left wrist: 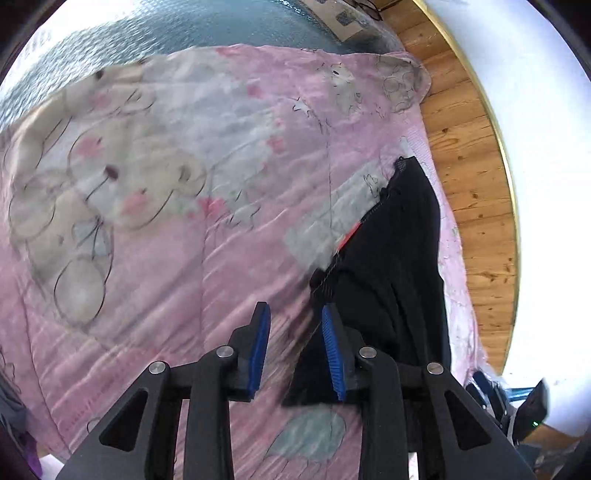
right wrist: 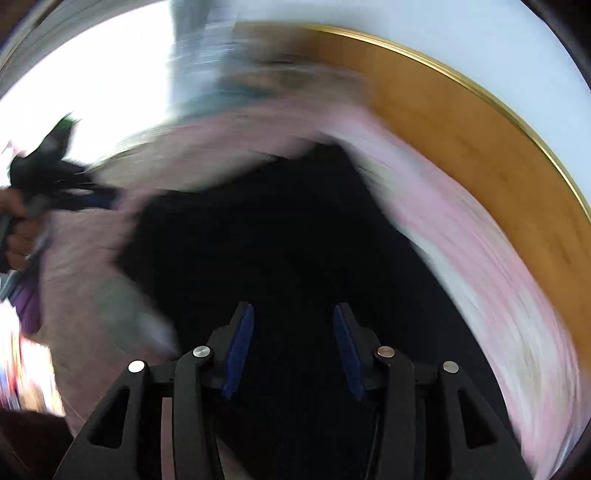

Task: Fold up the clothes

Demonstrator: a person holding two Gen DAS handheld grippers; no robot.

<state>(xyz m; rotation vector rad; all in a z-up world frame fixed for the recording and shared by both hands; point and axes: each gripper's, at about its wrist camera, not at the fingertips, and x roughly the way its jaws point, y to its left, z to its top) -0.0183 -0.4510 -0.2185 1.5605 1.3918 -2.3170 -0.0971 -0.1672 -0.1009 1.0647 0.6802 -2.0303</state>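
A black garment with a red tag at its stitched edge lies on a pink bedspread, along the right side. My left gripper stands open just above the spread, its right finger over the garment's near edge, nothing between the blue pads. In the right wrist view the same black garment fills the middle, heavily blurred. My right gripper hangs open over it, nothing held. At the far left of that view a hand holds the other gripper.
The bedspread carries a large cartoon bear print. A teal patterned cover lies beyond it. A wooden bed frame with a gold trim runs along the right, against a white wall.
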